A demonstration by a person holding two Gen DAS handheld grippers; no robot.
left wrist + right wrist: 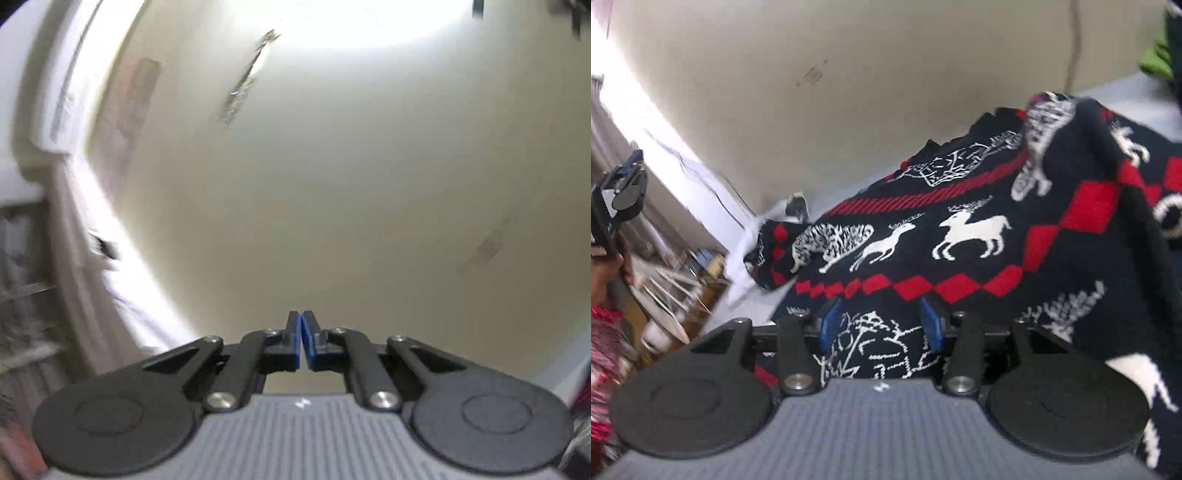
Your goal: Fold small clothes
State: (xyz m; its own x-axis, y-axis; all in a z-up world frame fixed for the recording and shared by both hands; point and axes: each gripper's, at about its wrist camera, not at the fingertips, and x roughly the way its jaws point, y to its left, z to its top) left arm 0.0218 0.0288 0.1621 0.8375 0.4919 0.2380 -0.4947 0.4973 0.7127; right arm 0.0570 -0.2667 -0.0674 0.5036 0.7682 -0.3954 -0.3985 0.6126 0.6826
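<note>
Navy knitted sweater with red diamonds and white reindeer [960,236] lies heaped just ahead of the half-open right gripper [881,325]; the empty left gripper [302,338], pinched shut, faces a bare wall. Folding looks barely started; next, an edge wants pinching.

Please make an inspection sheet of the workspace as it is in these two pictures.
Surface: pale grey table, mostly covered by clothing.
Job's things: dark sweater with white deer and red diamonds, spread out and rumpled; a white cloth beside its sleeve end.
Clutter: green and dark items at the far right corner.
Grippers: left gripper shut, empty, facing the wall; right gripper open, its pads either side of the sweater fabric without squeezing it.
Cables: one thin cable down the wall.
Surroundings: cream wall; blurred shelves at the left.
</note>
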